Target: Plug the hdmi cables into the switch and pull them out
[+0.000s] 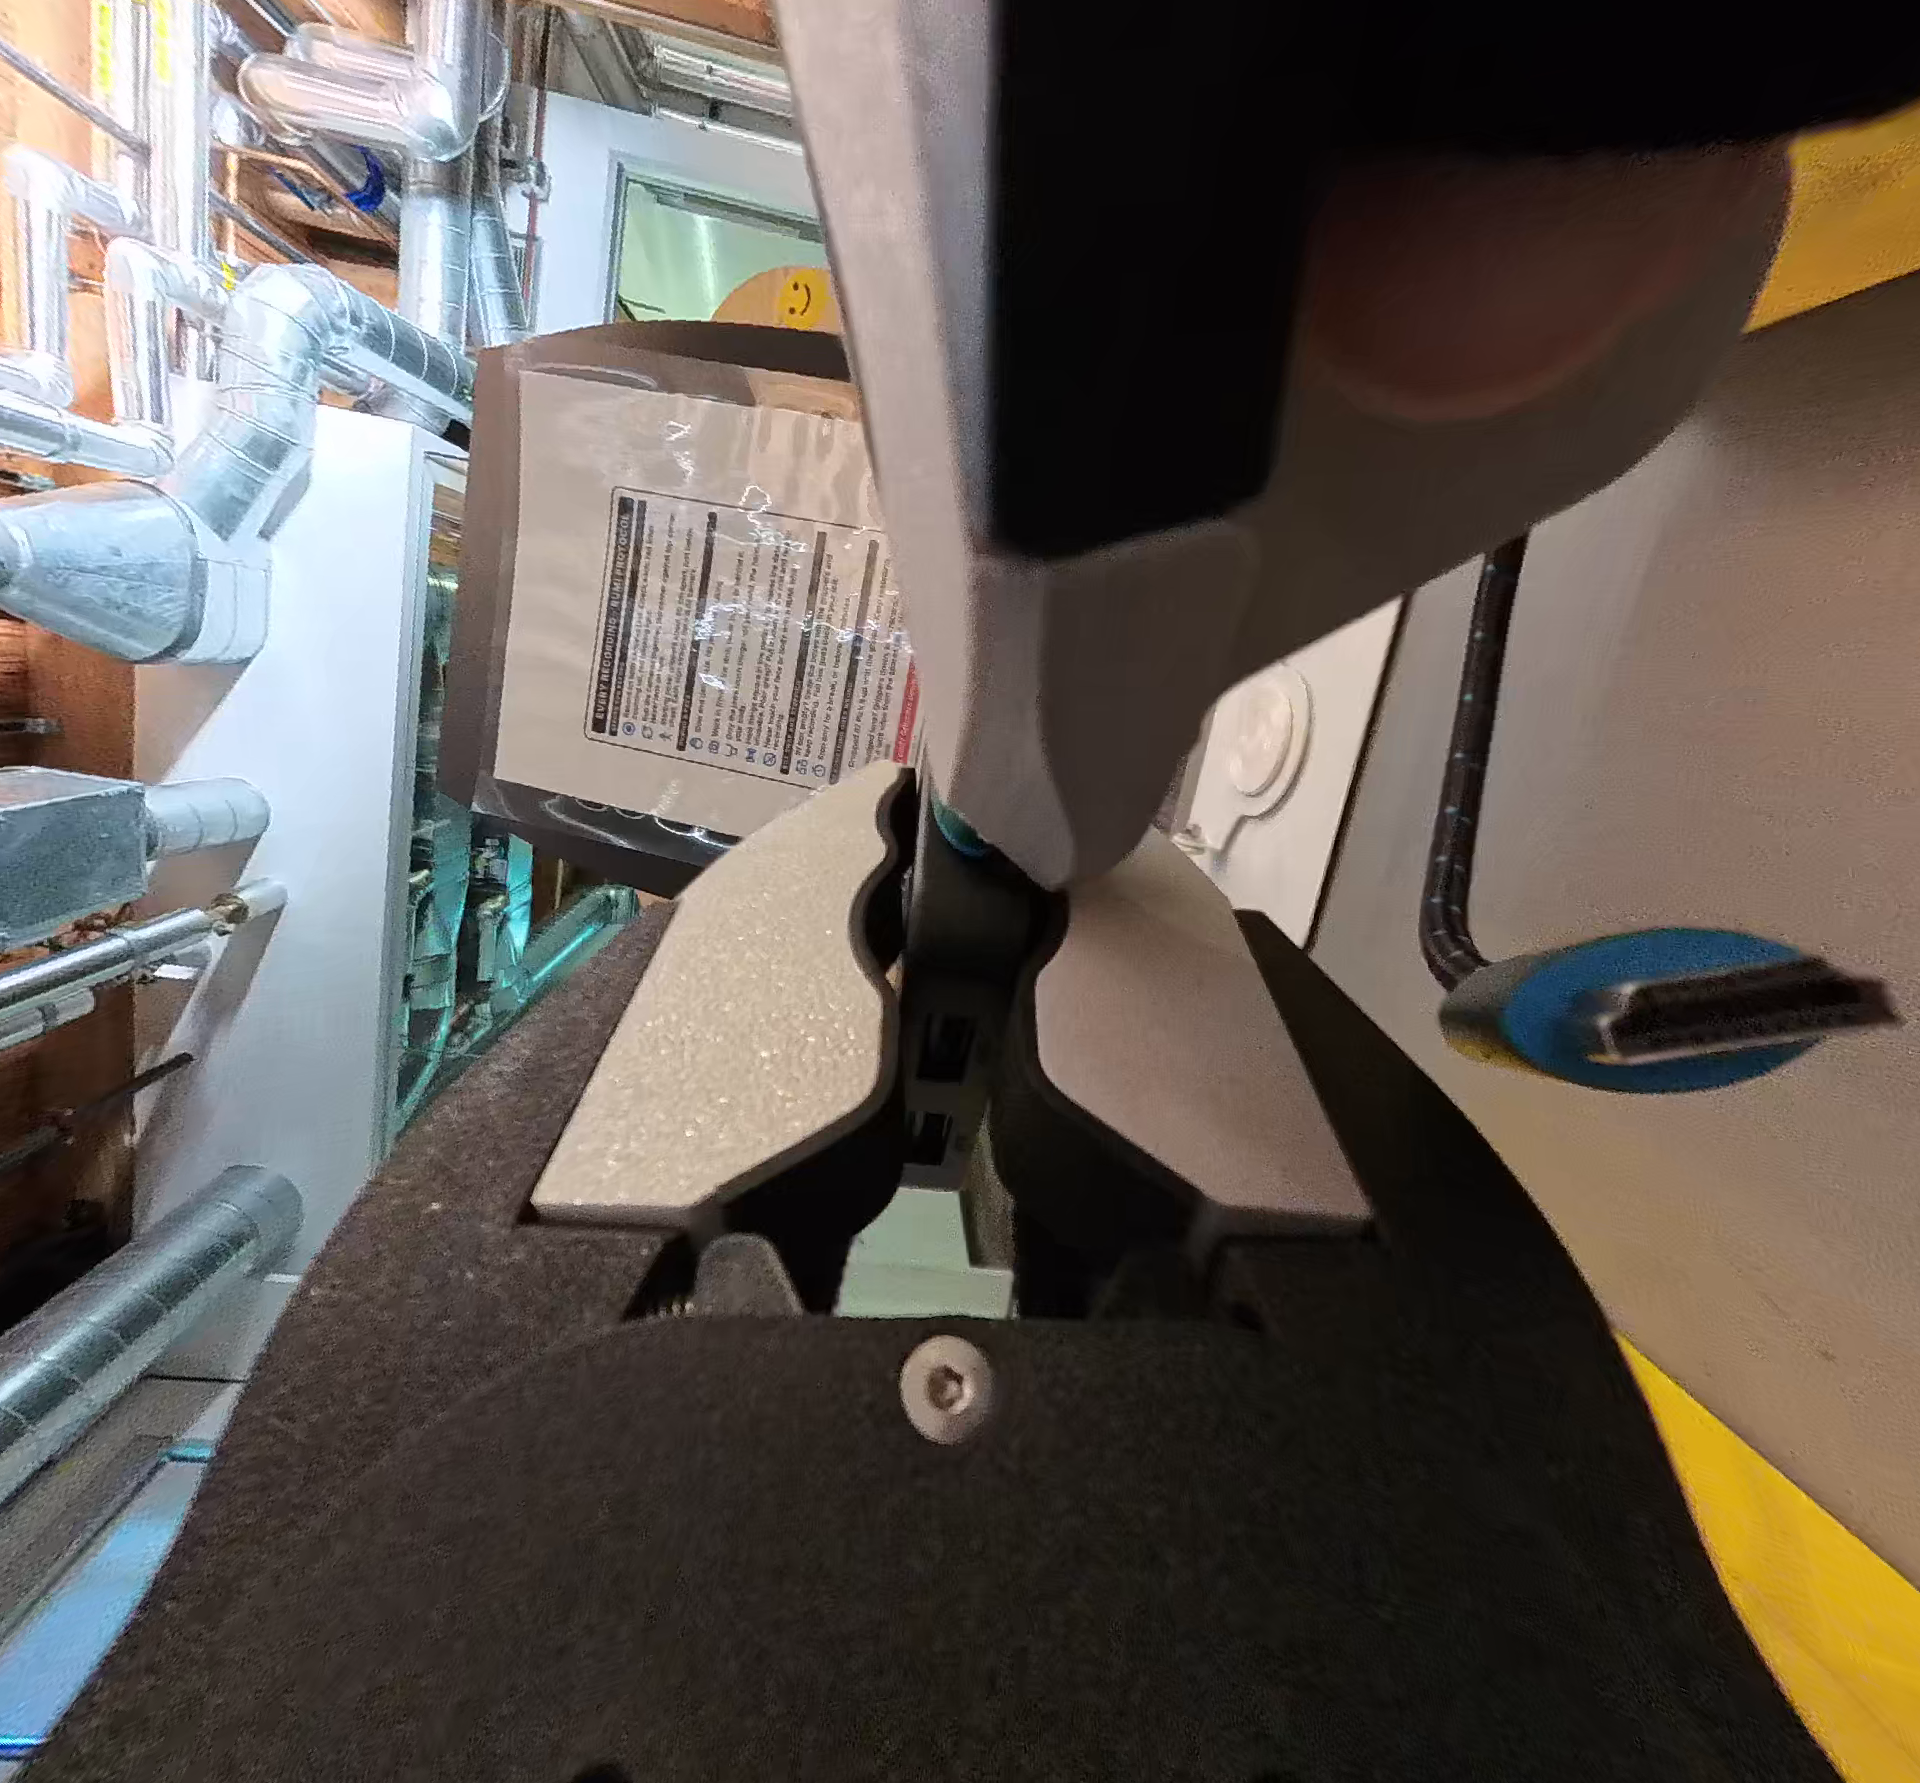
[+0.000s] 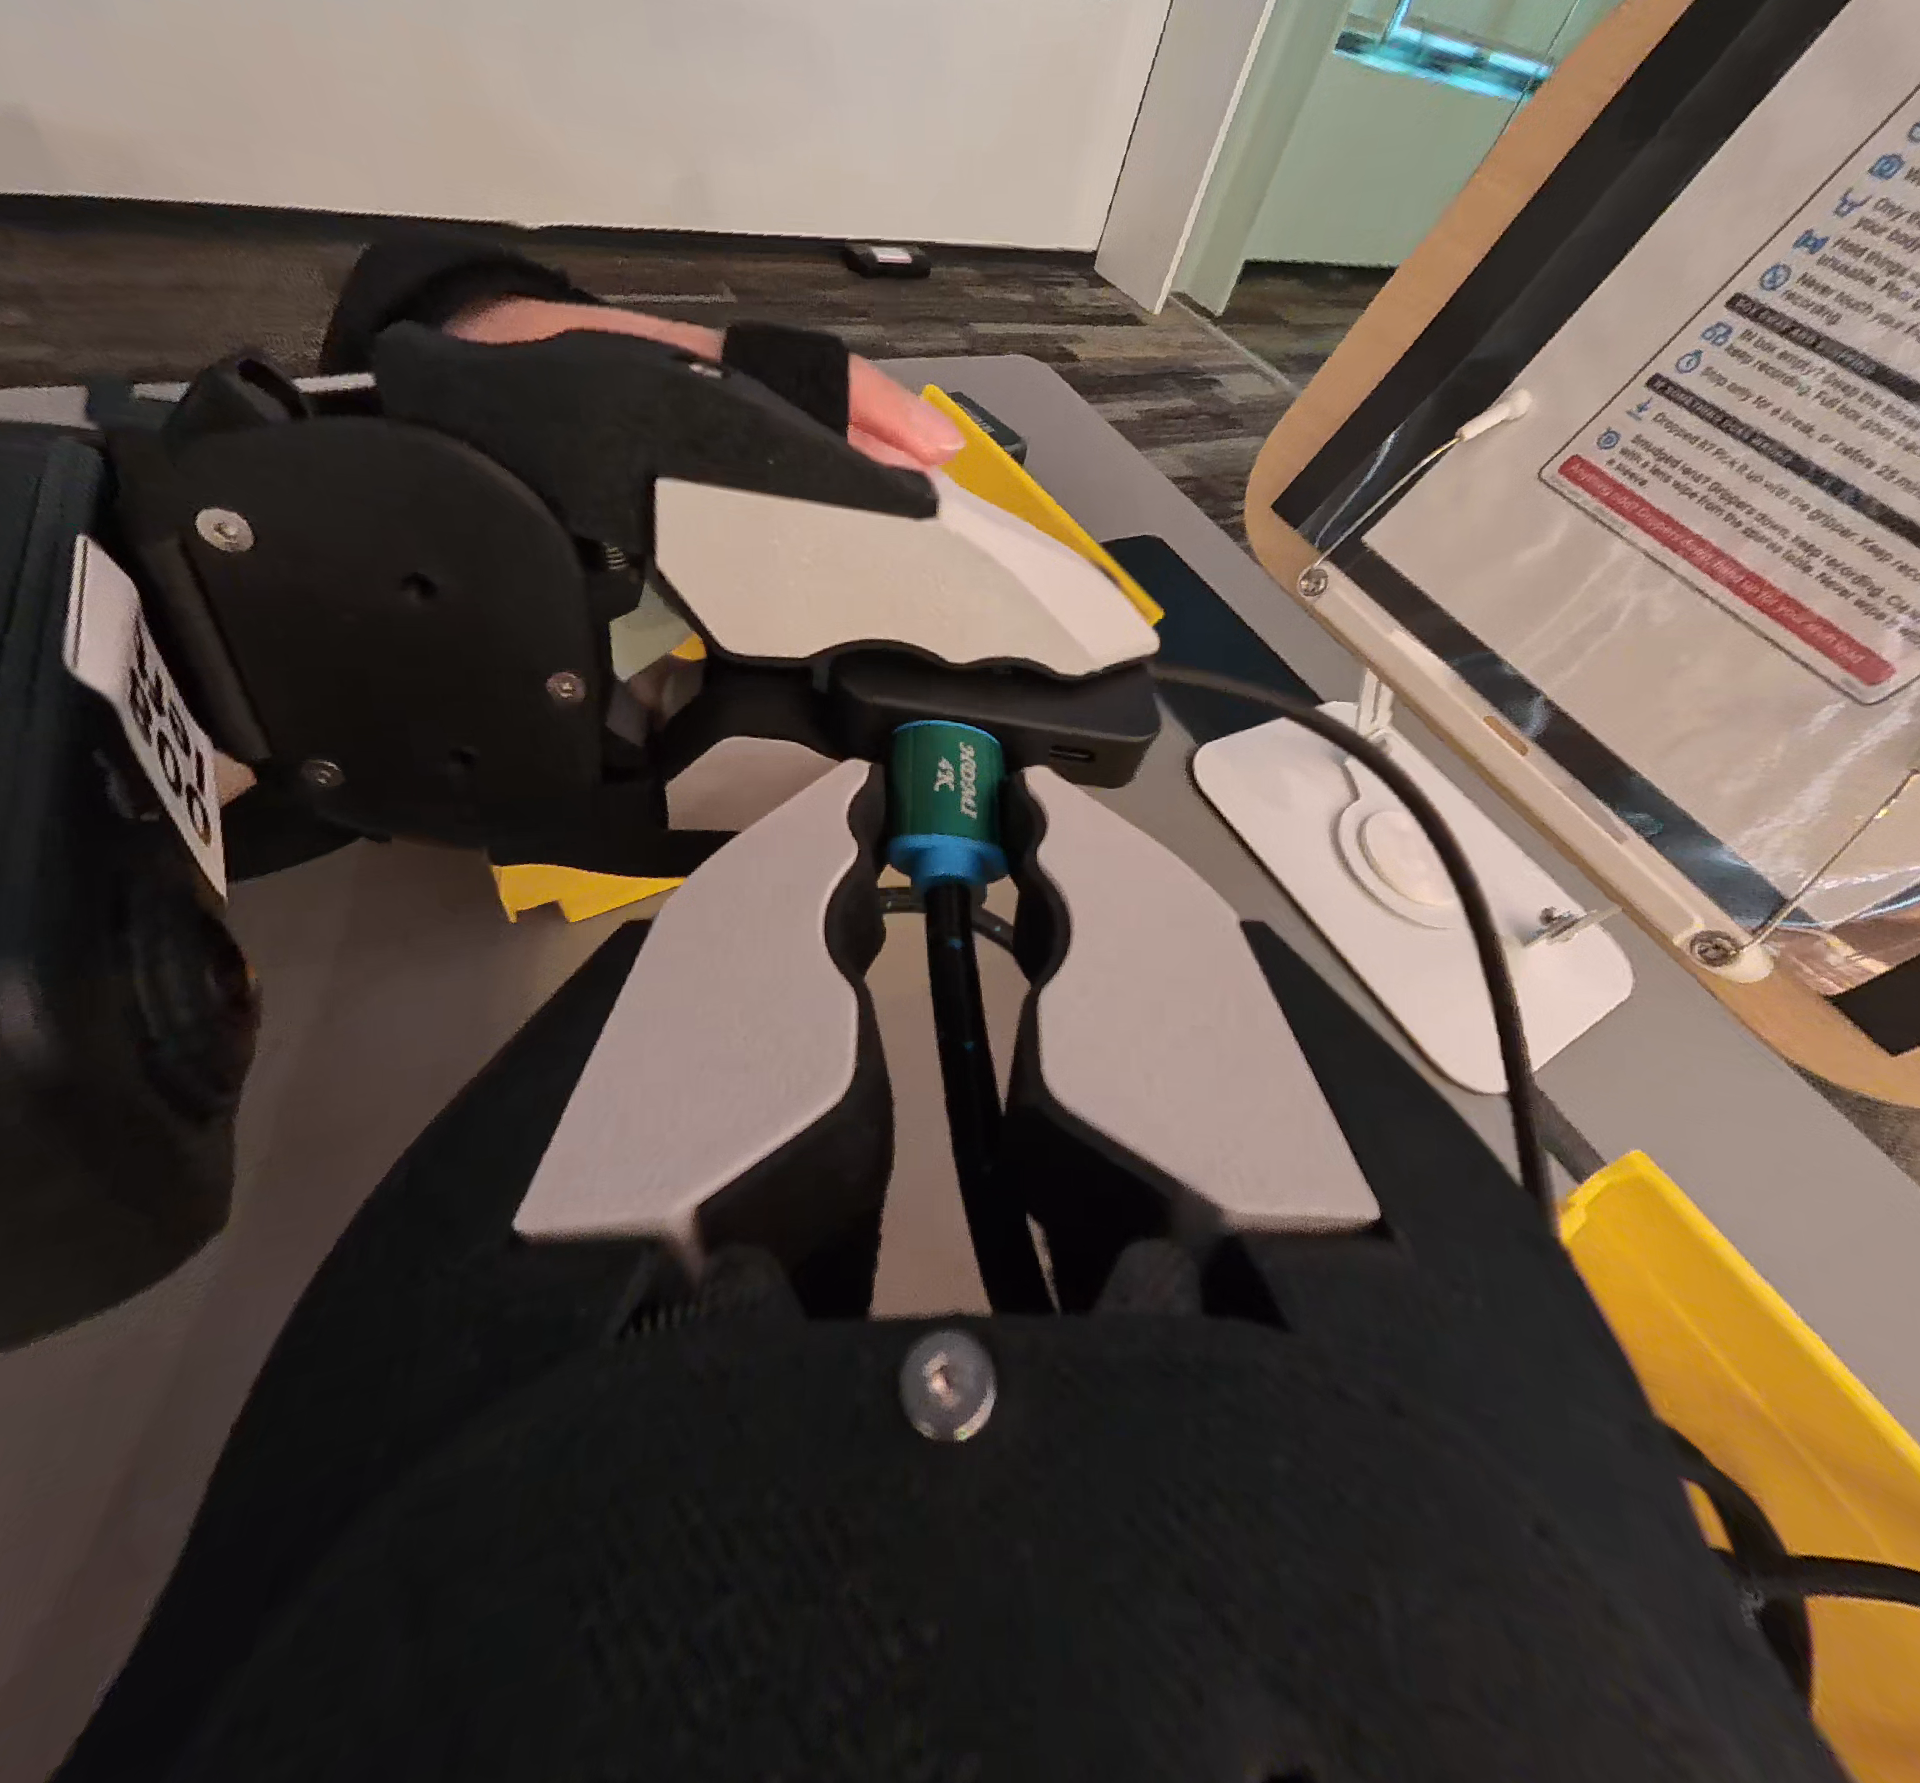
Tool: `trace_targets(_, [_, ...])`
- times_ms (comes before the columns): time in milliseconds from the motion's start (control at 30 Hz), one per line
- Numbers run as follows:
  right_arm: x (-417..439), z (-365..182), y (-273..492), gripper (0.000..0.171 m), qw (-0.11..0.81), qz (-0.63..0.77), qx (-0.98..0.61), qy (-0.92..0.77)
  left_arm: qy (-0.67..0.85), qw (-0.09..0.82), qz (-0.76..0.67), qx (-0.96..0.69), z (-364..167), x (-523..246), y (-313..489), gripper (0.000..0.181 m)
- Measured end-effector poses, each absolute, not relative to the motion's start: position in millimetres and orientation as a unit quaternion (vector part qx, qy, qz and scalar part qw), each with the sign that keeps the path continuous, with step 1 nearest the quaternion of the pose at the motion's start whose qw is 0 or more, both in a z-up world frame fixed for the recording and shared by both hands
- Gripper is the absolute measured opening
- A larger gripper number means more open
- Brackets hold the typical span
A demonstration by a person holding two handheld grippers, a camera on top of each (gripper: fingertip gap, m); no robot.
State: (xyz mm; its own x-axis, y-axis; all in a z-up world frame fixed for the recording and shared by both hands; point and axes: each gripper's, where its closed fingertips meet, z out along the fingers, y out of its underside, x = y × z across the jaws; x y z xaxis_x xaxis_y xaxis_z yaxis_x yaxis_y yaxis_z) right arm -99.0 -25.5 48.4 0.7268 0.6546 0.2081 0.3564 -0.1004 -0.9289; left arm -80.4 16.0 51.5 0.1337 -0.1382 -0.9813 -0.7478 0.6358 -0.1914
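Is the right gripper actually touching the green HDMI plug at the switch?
Touching. The right wrist view shows the right gripper closed around the green plug, which sits in the black switch.

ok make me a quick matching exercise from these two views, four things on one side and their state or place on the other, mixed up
Things:
1. switch
2. green plug
3. loose HDMI plug
4. white pad

States or places:
A. lying free on the grey table, not held
B. flat on the table below the tilted instruction board
C. clamped between the left gripper's jaws
D. seated in the switch's side, between the right gripper's jaws

Pairs: 1-C, 2-D, 3-A, 4-B
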Motion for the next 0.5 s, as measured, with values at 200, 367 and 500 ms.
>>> trace_targets(200, [-98,53,-32,0.022,0.555,0.182,-0.738,-0.337,0.616,0.67,0.243,-0.336,59,-82,10,0.015])
trace_targets(367, [-95,54,-39,0.023,0.534,0.204,-0.74,-0.353,0.619,0.679,0.24,-0.314,62,-80,4,0.015])
trace_targets(500, [-95,56,-43,0.023,0.531,0.2,-0.74,-0.361,0.619,0.686,0.231,-0.306,65,-79,-1,0.015])
